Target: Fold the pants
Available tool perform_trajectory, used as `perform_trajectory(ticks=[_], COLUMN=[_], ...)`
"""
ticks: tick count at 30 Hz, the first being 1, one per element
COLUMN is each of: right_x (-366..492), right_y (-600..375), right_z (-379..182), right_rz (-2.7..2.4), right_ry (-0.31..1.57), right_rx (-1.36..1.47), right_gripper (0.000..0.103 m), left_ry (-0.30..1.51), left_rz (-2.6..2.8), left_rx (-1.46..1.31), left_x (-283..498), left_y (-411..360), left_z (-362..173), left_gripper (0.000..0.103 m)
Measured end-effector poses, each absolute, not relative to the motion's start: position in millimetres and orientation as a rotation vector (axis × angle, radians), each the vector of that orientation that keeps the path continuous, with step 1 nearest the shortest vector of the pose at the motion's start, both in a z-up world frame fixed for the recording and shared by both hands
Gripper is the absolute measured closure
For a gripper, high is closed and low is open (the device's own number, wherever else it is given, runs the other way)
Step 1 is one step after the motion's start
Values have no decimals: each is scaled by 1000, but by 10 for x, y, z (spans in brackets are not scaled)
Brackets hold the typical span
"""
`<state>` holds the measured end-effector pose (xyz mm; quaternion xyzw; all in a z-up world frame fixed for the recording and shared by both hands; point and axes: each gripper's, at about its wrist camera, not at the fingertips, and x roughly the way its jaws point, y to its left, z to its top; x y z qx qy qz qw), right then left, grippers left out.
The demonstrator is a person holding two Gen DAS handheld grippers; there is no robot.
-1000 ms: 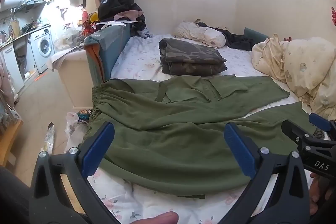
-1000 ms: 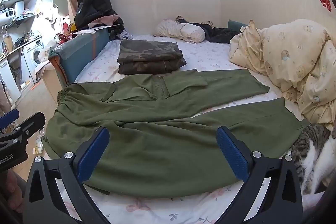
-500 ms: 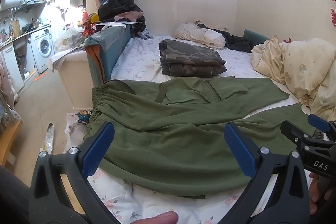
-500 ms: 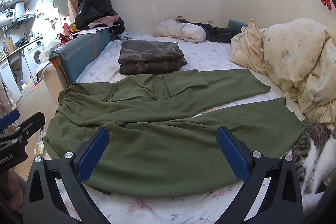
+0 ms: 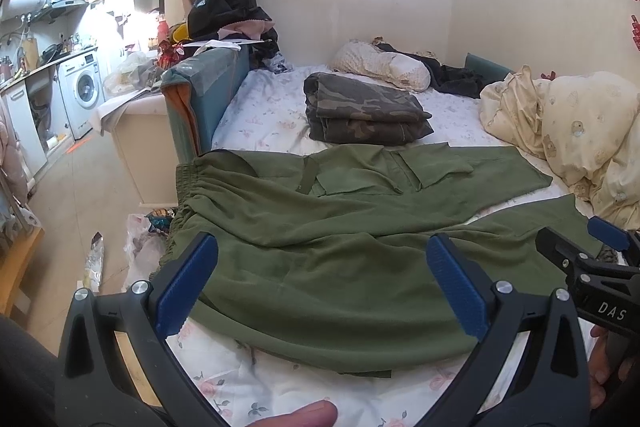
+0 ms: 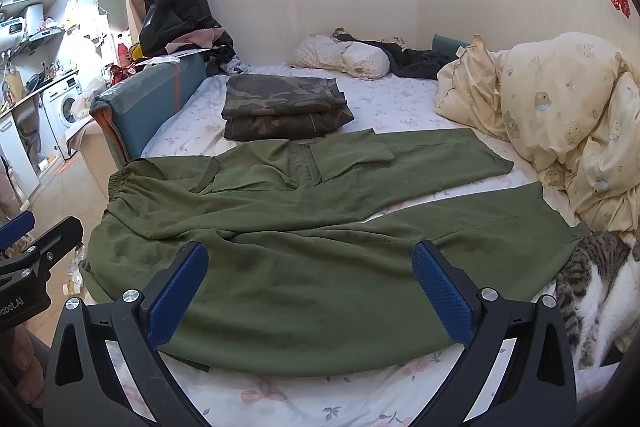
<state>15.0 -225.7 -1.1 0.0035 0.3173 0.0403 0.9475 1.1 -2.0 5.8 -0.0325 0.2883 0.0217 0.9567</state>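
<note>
Pants (image 5: 340,247), olive green, lie spread flat across the bed (image 5: 260,107), waistband at the left edge, legs running right and apart. Left gripper (image 5: 320,283) and right gripper (image 6: 310,291) both hang wide apart above the near leg, holding nothing. Folded camo stack (image 6: 280,107) sits behind. Cat (image 6: 592,283) lies by the leg hem.

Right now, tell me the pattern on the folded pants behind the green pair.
Camouflage in dark green and brown, clearest in the right wrist view: folded pants.

Pants (image 6: 304,235) spread across bed (image 6: 280,399); folded garment (image 6: 284,107) behind; duvet (image 6: 560,119) right; cat (image 6: 592,287) by leg ends.
</note>
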Motion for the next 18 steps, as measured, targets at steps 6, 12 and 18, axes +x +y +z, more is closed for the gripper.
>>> perform_trajectory(ticks=[6,12,18], right_x=[150,147,148], right_y=[-2257,-2250,-2243], right_z=[-19,-23,-30], right_rz=[83,82,82], right_ry=[645,645,645], right_rx=[7,6,4], right_gripper=[0,0,0], left_ry=[586,587,585], left_rz=[44,43,46], left_rx=[-68,-65,-65], left_x=[-13,1,-2], left_y=[-26,-26,-39], left_z=[10,10,11], left_gripper=[0,0,0])
